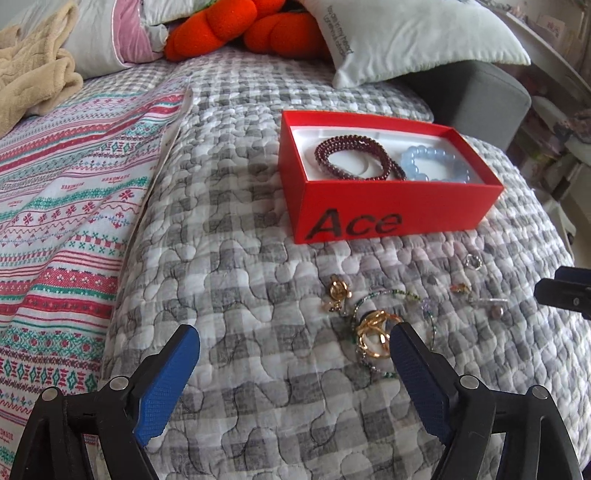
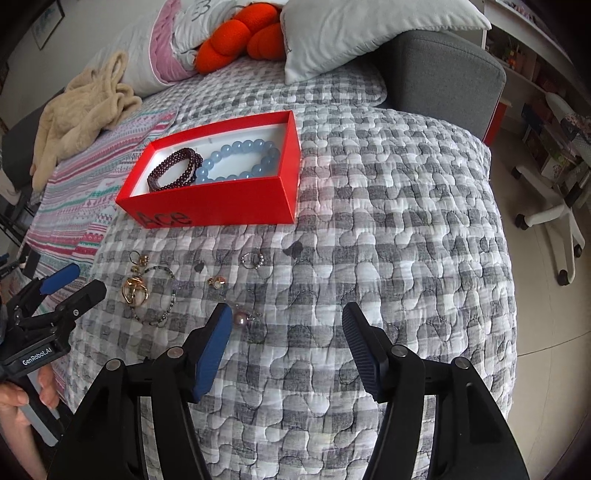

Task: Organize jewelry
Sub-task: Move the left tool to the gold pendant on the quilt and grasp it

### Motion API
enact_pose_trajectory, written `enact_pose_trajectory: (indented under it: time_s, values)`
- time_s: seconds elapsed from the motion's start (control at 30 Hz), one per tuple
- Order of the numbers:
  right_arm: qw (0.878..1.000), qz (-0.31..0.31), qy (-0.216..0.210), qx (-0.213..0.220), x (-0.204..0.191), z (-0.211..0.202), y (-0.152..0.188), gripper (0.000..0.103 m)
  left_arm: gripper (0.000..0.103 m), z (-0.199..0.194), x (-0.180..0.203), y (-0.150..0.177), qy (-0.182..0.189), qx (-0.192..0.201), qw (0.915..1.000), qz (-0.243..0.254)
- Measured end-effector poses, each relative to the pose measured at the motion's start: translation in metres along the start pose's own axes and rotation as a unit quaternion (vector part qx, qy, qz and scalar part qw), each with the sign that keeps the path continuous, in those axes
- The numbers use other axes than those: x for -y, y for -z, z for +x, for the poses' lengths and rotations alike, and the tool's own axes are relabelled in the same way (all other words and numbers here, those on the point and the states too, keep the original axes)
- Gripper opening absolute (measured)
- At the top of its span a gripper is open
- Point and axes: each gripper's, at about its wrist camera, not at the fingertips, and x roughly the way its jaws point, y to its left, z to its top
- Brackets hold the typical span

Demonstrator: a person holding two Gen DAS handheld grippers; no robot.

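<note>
A red box marked "Ace" sits on the grey checked quilt. Inside lie a dark red bead bracelet and a pale blue bead bracelet. Loose jewelry lies in front of it: a gold piece inside a thin green bead bracelet, a small gold piece, a small ring, a small earring and a pink pearl. My left gripper is open, above the quilt, its right finger beside the gold piece. My right gripper is open, its left finger next to the pearl.
A striped patterned sheet covers the left of the bed. A beige blanket, pillows and an orange plush lie at the back. A grey armrest is behind the bed. An office chair base stands on the floor at right.
</note>
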Motion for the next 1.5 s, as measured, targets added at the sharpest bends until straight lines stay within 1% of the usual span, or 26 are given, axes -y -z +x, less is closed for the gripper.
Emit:
enact_pose_trajectory:
  time_s: [0.13, 0.3, 0.4, 0.47, 0.53, 0.63, 0.67, 0.73, 0.77, 0.87, 1.0, 1.07, 1.2, 1.3, 1.33, 1.5]
  values:
    - [1.0, -0.008, 0.014, -0.001, 0.003, 0.002, 0.009, 0.065, 0.087, 0.002, 0.008, 0.011, 0.013, 0.014, 0.999, 0.041]
    - [0.999, -0.028, 0.031, -0.009, 0.006, 0.008, 0.017, 0.065, 0.087, -0.001, 0.019, 0.024, 0.027, 0.033, 0.9942, 0.099]
    - [0.999, -0.034, 0.034, -0.016, 0.008, 0.012, 0.021, 0.065, 0.086, -0.001, 0.025, 0.025, 0.04, 0.038, 0.9916, 0.117]
    - [0.998, -0.037, 0.036, -0.021, 0.01, 0.014, 0.023, 0.065, 0.079, -0.001, 0.029, 0.023, 0.051, 0.041, 0.9901, 0.125]
    - [0.998, -0.039, 0.036, -0.023, 0.01, 0.015, 0.024, 0.065, 0.075, 0.0, 0.035, 0.02, 0.057, 0.044, 0.9882, 0.135]
    - [0.998, -0.04, 0.036, -0.024, 0.01, 0.016, 0.025, 0.065, 0.061, 0.006, 0.04, 0.015, 0.059, 0.044, 0.9865, 0.147]
    - [0.998, -0.04, 0.036, -0.024, 0.011, 0.015, 0.024, 0.065, 0.059, 0.008, 0.041, 0.014, 0.057, 0.042, 0.9862, 0.15]
    - [0.998, -0.039, 0.036, -0.024, 0.01, 0.015, 0.024, 0.065, 0.055, 0.013, 0.042, 0.011, 0.051, 0.038, 0.9863, 0.152]
    - [0.998, -0.039, 0.036, -0.024, 0.01, 0.015, 0.024, 0.065, 0.05, 0.016, 0.042, 0.01, 0.05, 0.035, 0.9864, 0.152]
    - [0.998, -0.039, 0.036, -0.024, 0.011, 0.015, 0.024, 0.065, 0.042, 0.019, 0.041, 0.009, 0.054, 0.031, 0.987, 0.148]
    - [0.998, -0.037, 0.037, -0.025, 0.01, 0.015, 0.026, 0.065, 0.036, 0.019, 0.043, 0.008, 0.056, 0.028, 0.9862, 0.153]
    - [0.998, -0.036, 0.037, -0.026, 0.012, 0.015, 0.025, 0.065, 0.025, 0.02, 0.044, 0.008, 0.055, 0.024, 0.9864, 0.153]
    - [0.999, -0.036, 0.032, -0.025, 0.012, 0.015, 0.025, 0.065, 0.025, 0.018, 0.045, 0.007, 0.056, 0.017, 0.9874, 0.147]
    - [0.999, -0.038, 0.026, -0.024, 0.009, 0.015, 0.023, 0.065, 0.024, 0.01, 0.043, 0.003, 0.059, 0.021, 0.9889, 0.135]
    - [0.999, -0.039, 0.025, -0.023, 0.007, 0.015, 0.023, 0.065, 0.015, 0.007, 0.042, 0.002, 0.06, 0.023, 0.9896, 0.129]
    - [0.998, -0.049, 0.02, -0.026, -0.007, 0.021, 0.019, 0.065, 0.016, -0.002, 0.033, -0.004, 0.07, 0.027, 0.9922, 0.099]
